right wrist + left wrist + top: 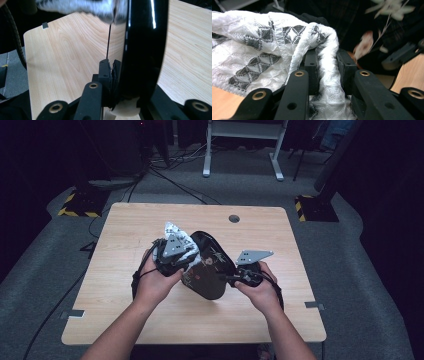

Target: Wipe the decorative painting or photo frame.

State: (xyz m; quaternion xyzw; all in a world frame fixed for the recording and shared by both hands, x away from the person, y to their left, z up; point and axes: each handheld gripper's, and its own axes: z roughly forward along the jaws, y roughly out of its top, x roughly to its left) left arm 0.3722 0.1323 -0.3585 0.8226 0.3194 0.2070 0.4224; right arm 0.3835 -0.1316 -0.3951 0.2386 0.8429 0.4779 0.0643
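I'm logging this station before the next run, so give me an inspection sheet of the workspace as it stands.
Surface: light wooden table, with a round grommet hole near the far edge.
Job's things: glossy black tray with a floral print, held tilted on edge above the table; white cloth with grey diamond pattern against it.
Clutter: nothing seen.
Grippers: left gripper shut on the cloth; right gripper shut on the tray's rim.
Cables: one trails off the table's left side; more lie on the floor beyond.
Surroundings: grey carpet, white desk frame, hazard-striped stand bases.
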